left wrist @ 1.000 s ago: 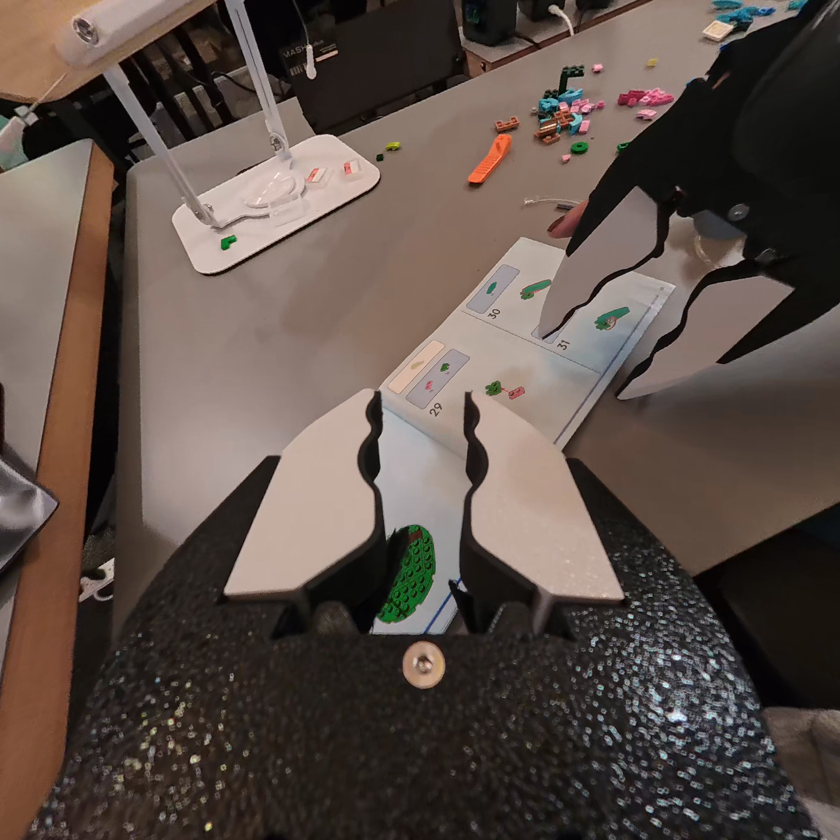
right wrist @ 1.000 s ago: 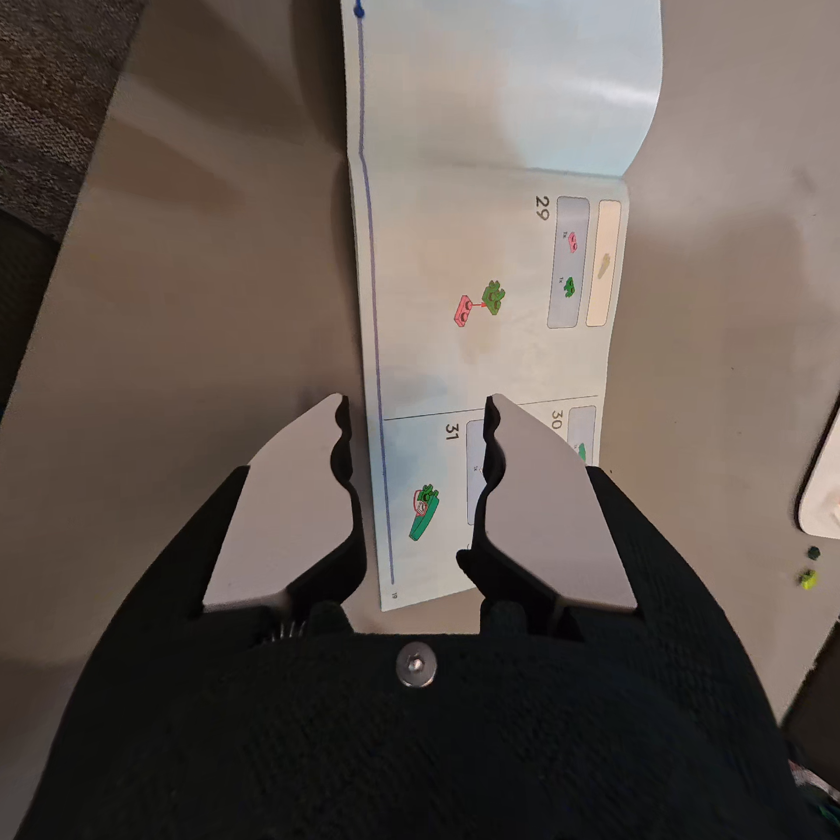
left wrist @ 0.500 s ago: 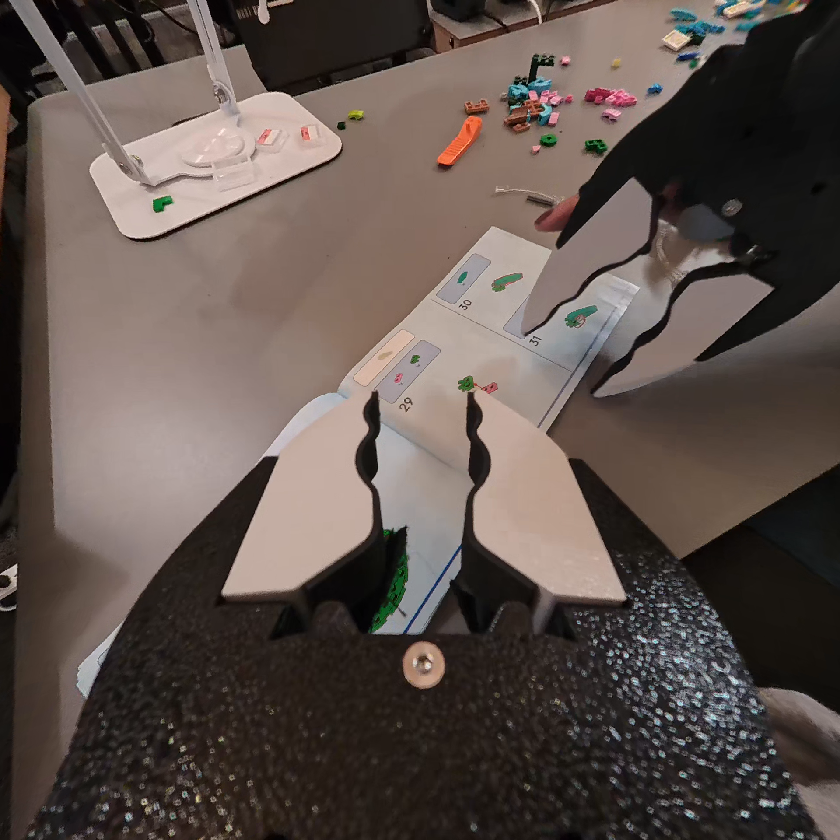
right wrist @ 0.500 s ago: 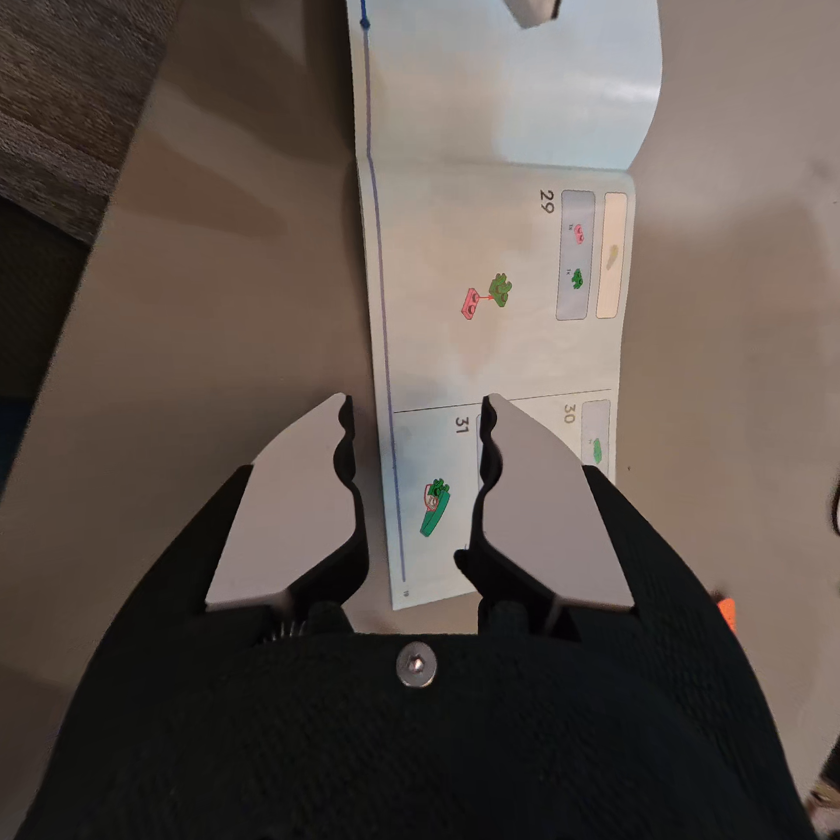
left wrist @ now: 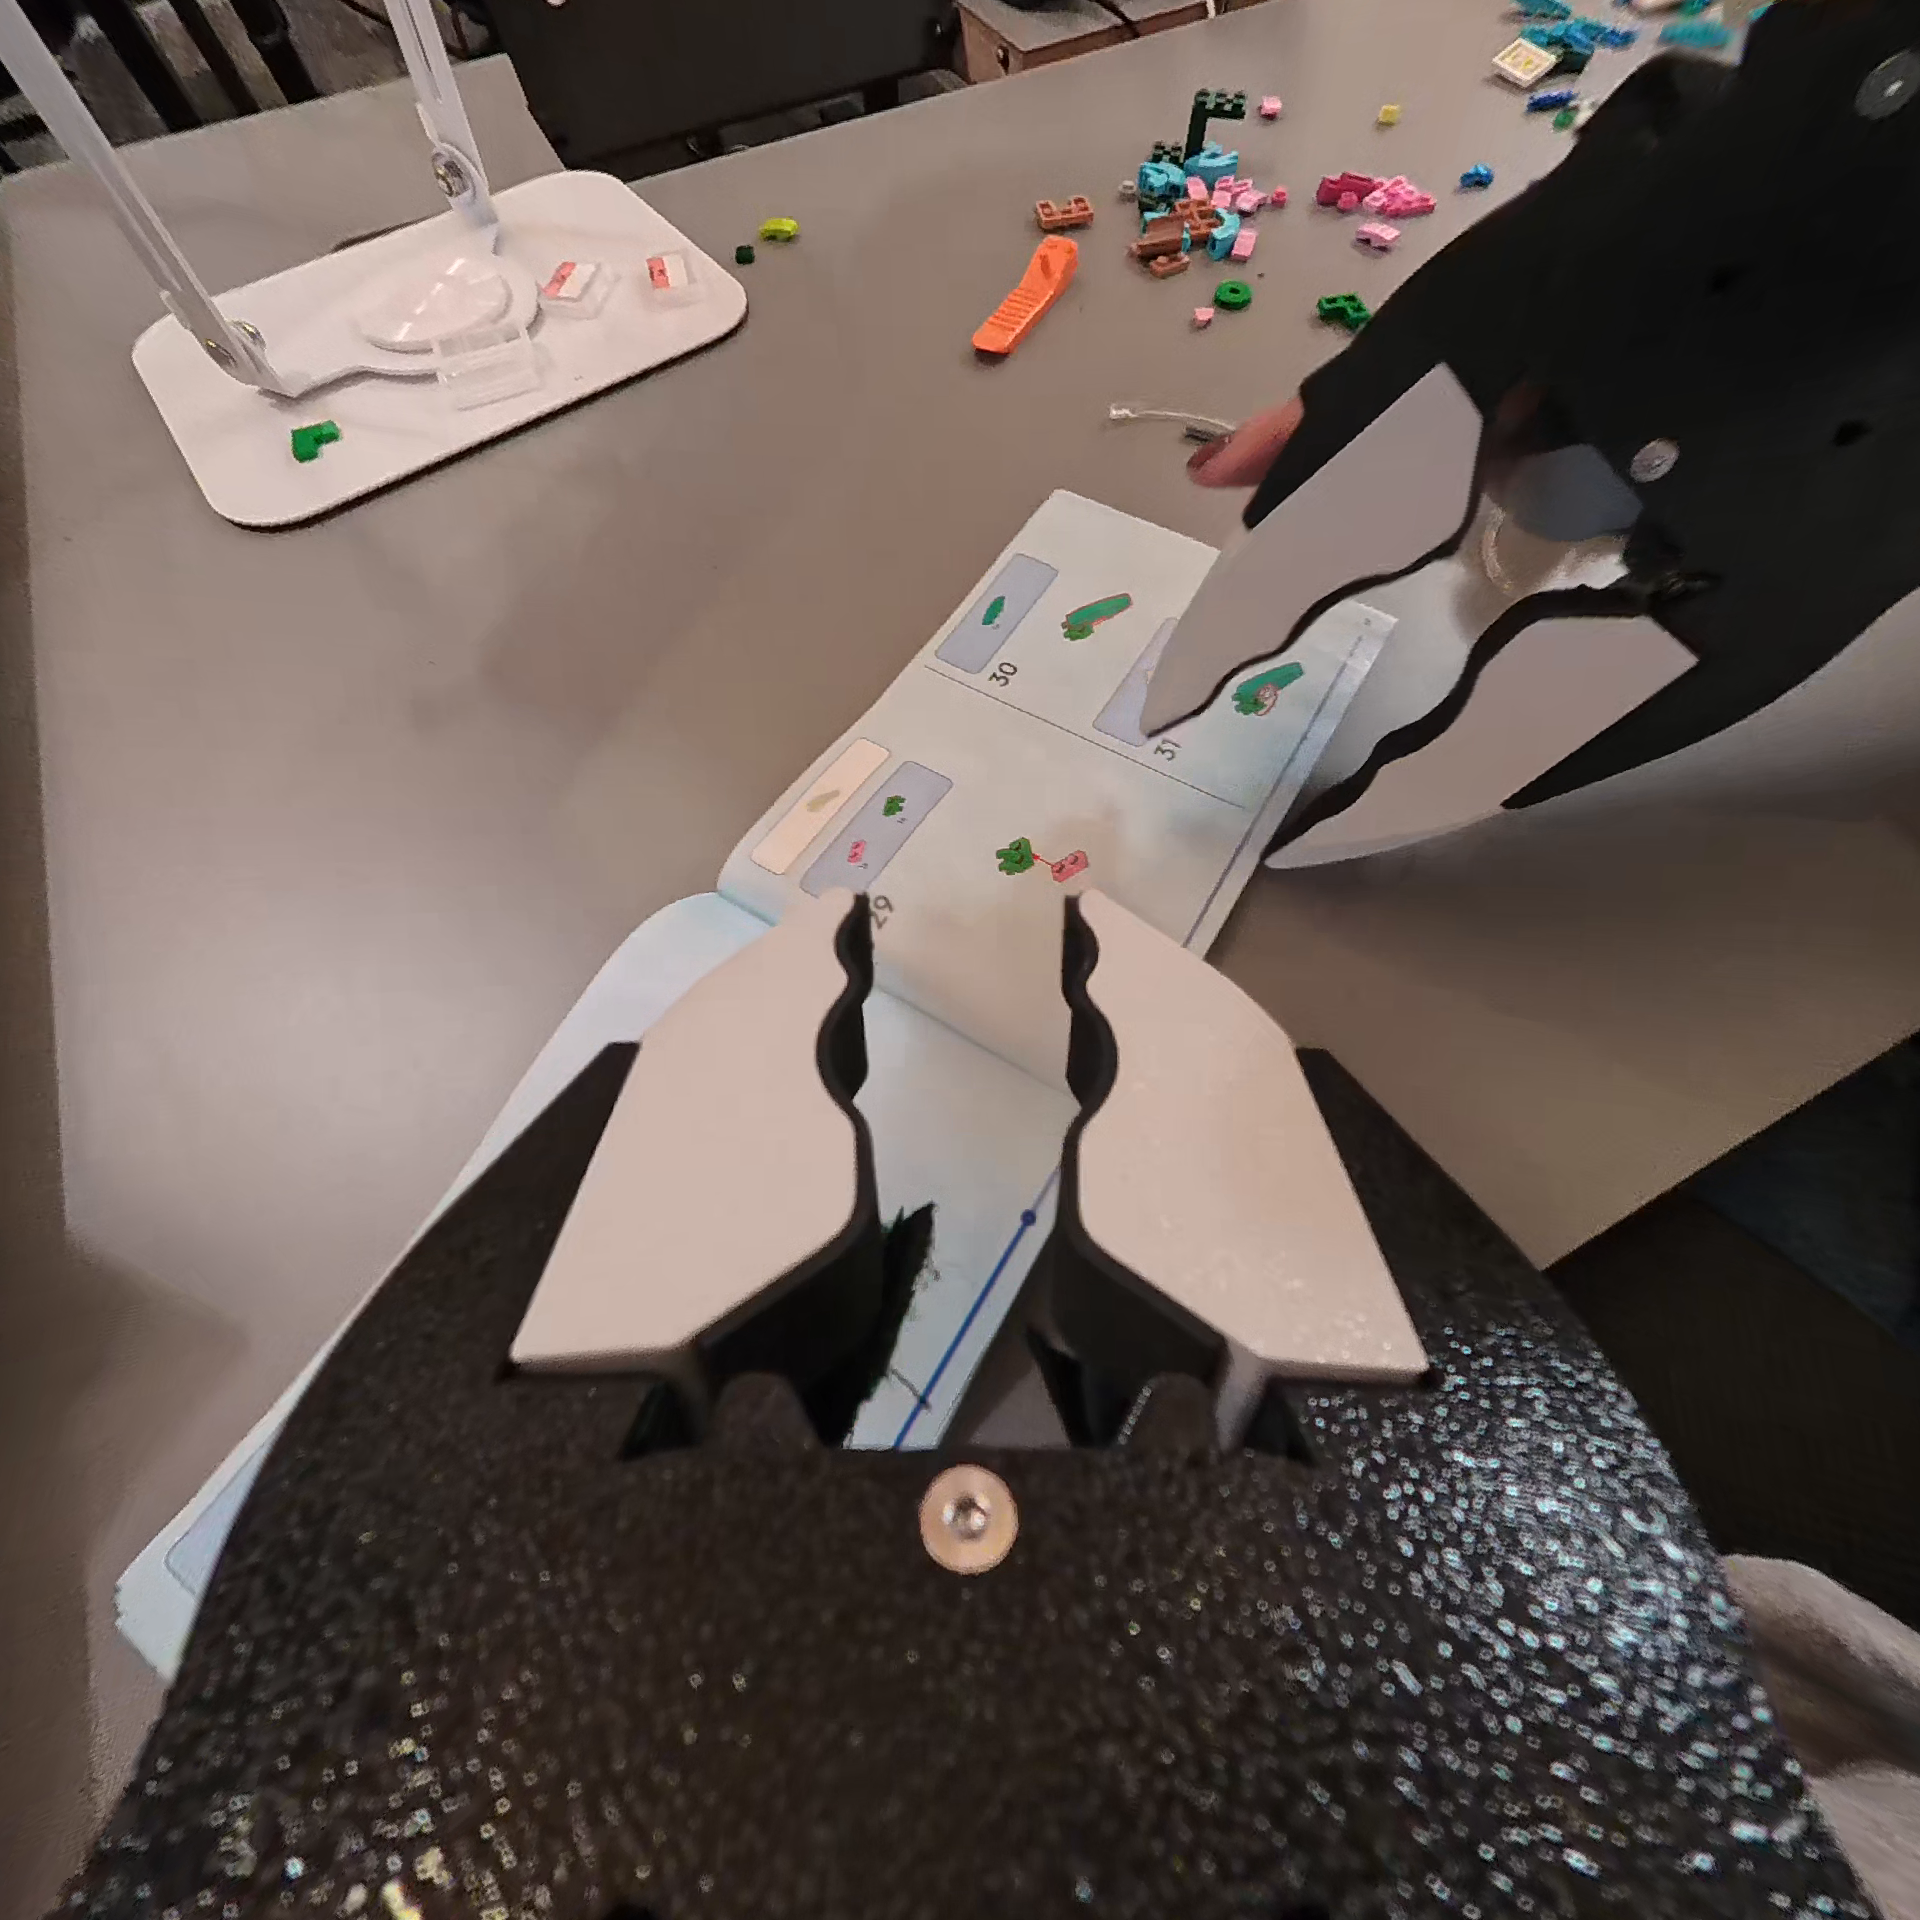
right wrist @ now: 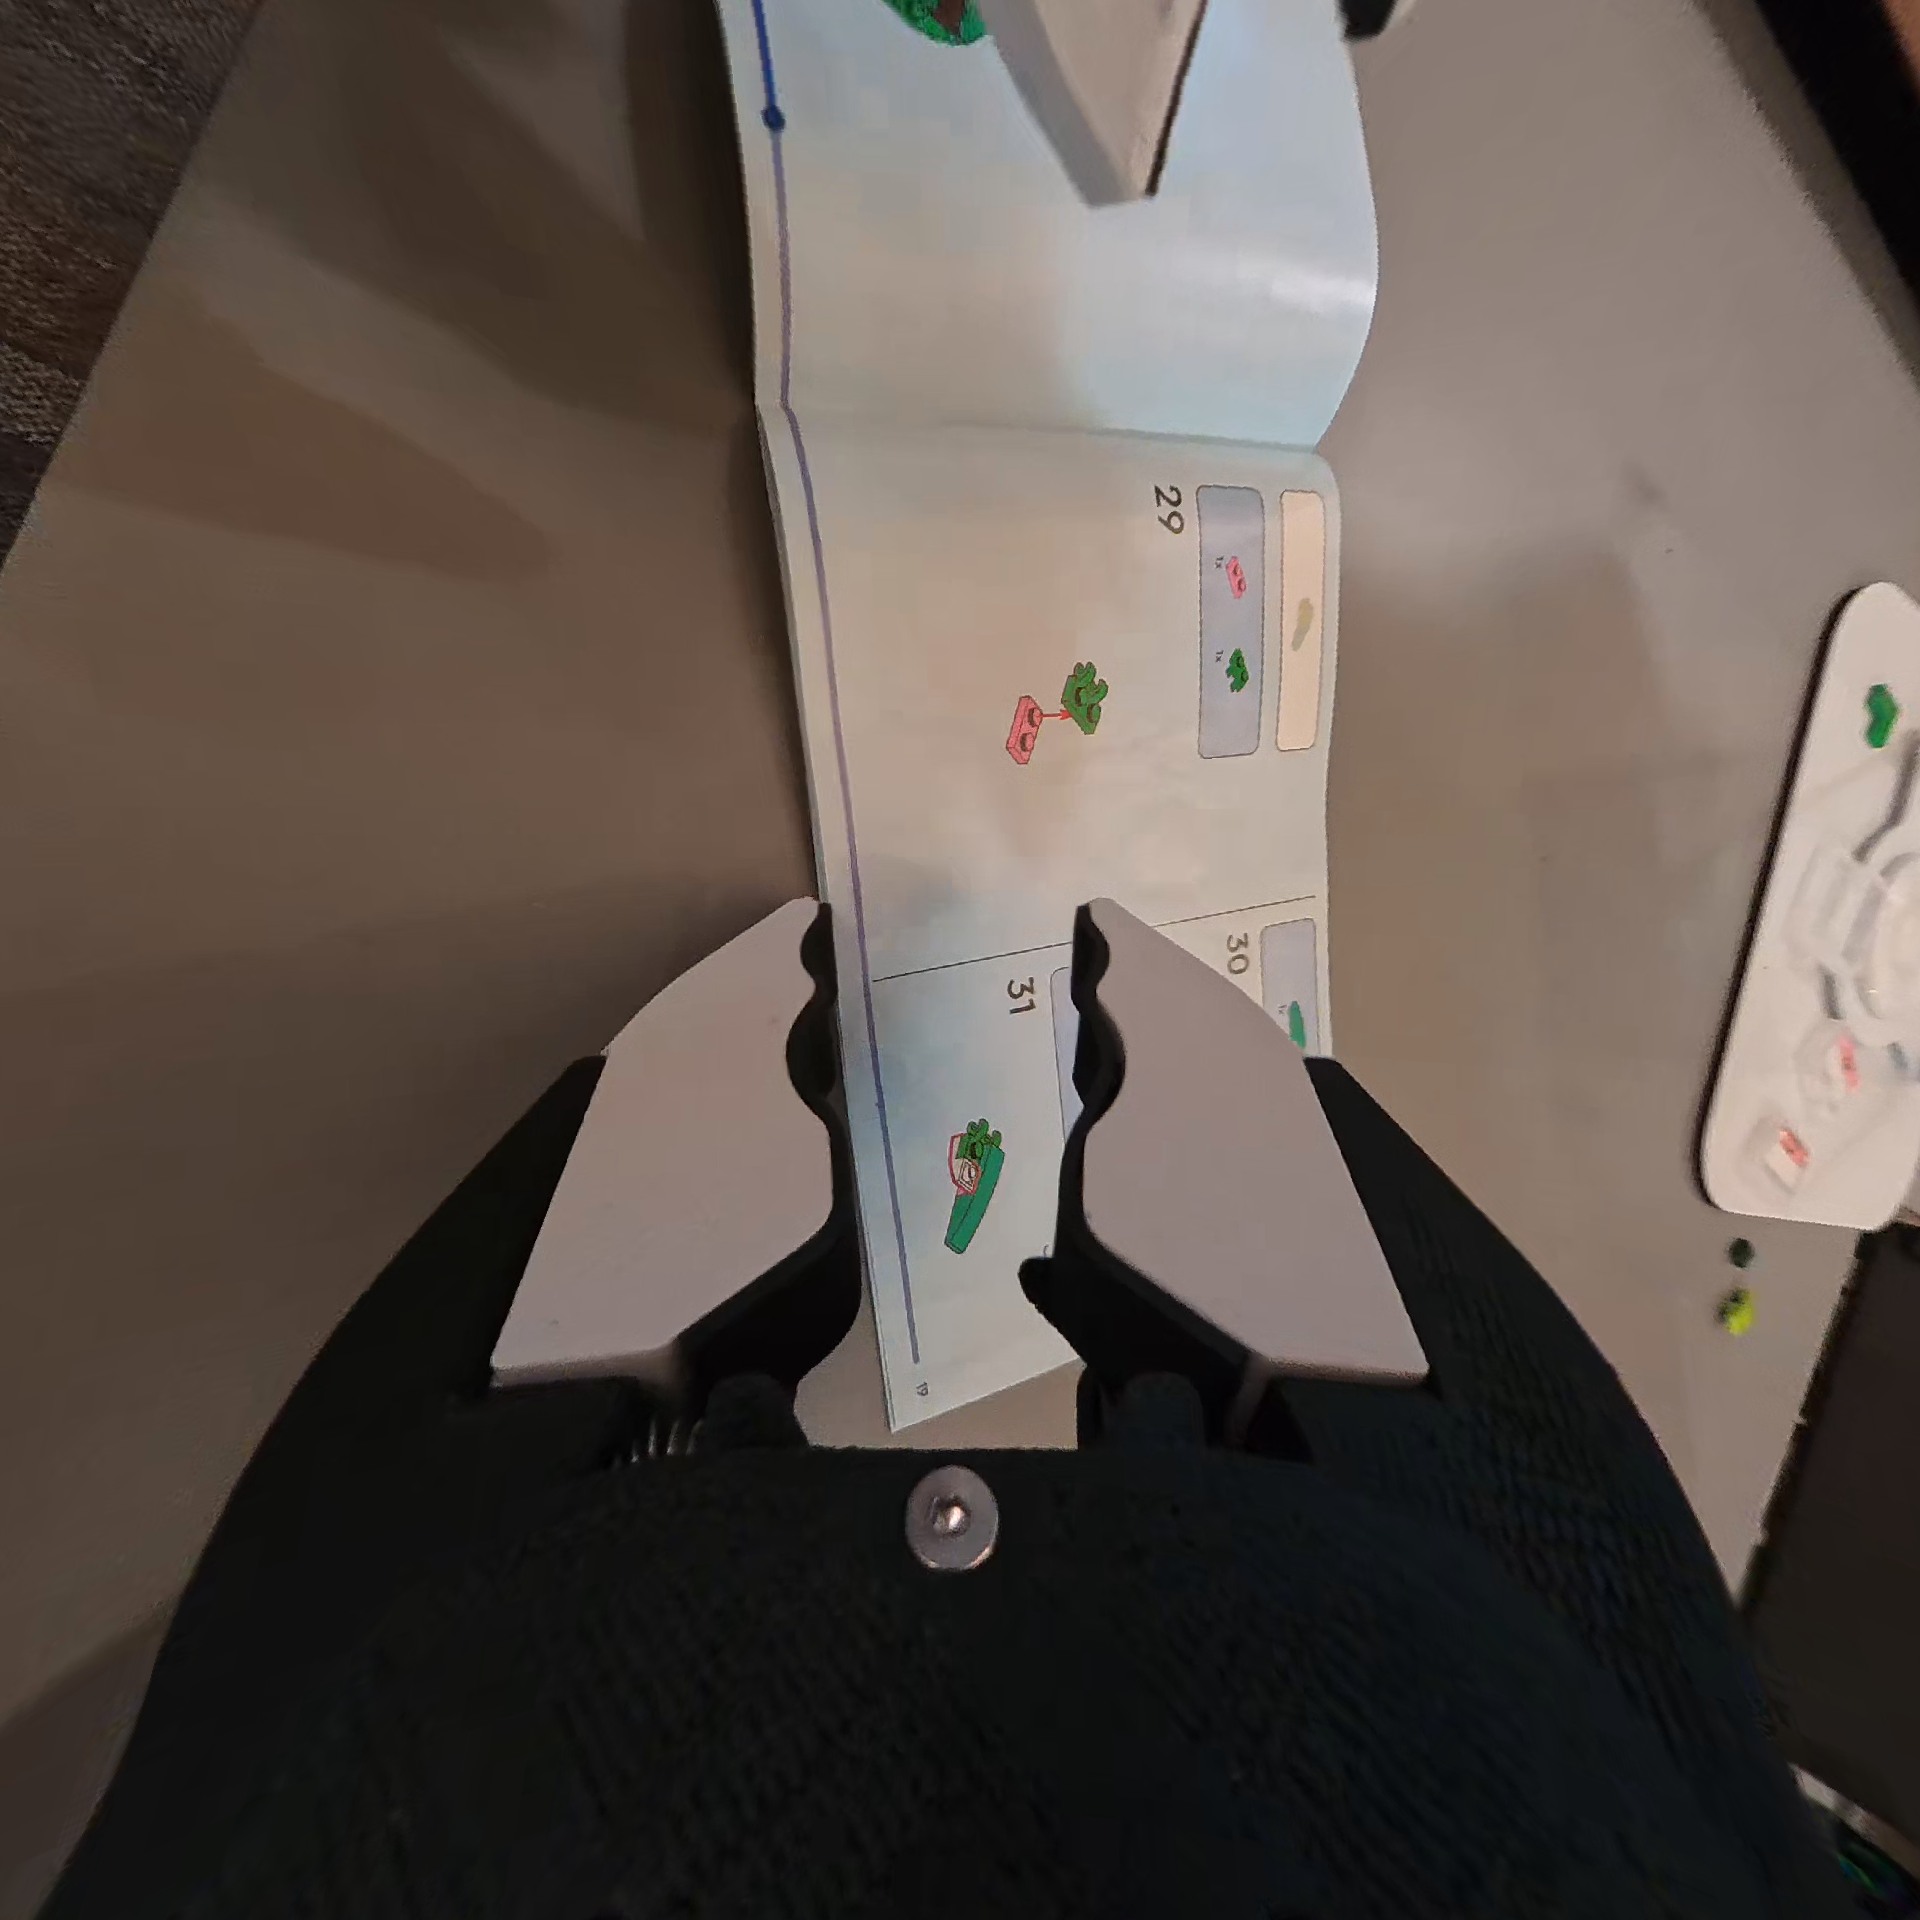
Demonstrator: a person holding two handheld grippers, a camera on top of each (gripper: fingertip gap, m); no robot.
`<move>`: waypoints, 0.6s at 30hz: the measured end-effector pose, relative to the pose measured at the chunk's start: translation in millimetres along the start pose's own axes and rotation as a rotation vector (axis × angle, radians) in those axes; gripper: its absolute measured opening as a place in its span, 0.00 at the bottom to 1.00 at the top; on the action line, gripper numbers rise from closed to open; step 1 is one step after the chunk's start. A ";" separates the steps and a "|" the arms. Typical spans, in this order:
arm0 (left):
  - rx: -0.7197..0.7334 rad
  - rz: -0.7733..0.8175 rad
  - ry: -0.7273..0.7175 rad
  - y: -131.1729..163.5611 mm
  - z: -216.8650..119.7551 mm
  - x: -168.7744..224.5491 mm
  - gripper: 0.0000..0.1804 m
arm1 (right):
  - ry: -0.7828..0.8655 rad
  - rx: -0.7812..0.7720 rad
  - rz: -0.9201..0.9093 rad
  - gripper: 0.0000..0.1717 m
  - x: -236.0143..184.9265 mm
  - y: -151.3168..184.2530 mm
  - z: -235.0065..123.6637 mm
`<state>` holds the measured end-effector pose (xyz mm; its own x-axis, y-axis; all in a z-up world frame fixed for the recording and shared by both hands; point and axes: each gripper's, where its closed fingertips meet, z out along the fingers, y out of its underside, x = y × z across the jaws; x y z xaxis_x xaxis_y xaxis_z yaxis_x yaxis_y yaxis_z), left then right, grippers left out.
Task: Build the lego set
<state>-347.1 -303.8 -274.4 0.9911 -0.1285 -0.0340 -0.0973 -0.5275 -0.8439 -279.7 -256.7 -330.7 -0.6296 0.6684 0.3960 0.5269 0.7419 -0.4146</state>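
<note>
An open light-blue instruction booklet [left wrist: 1049, 727] lies on the grey table [left wrist: 416, 779]; it also shows in the right wrist view [right wrist: 1039, 623]. One page curls up from the spine. My left gripper [left wrist: 966, 904] is open and hovers over that curled page with nothing pressed between its pads. One of its fingers [right wrist: 1091, 114] shows at the top of the right wrist view. My right gripper [right wrist: 951, 914] is open and straddles the booklet's long edge near its corner. One finger is over the page and the other over the table. It also shows in the left wrist view [left wrist: 1216, 795].
A white lamp base [left wrist: 436, 332] with a green brick [left wrist: 312, 442] stands at the back left. An orange brick separator [left wrist: 1023, 296] and a pile of loose coloured bricks [left wrist: 1205, 208] lie at the back. A person's fingertip [left wrist: 1242, 447] shows behind the right gripper. The table's edge runs at the right. One gripper's finger ends stand about 11 centimeters off the other's.
My right gripper's jaws have narrowed a little and stay open over the booklet's edge. My left gripper has moved forward over the curled page and now shows in the right wrist view.
</note>
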 end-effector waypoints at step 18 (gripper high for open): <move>-0.184 0.132 0.197 16.6 66.8 43.6 0.24 | 0.093 0.079 0.037 0.22 23.7 -2.7 -14.1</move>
<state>-299.4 -262.1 -325.7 0.9337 -0.3576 -0.0172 -0.2570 -0.6361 -0.7276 -288.0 -242.1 -308.7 -0.5533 0.6997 0.4520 0.4996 0.7129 -0.4920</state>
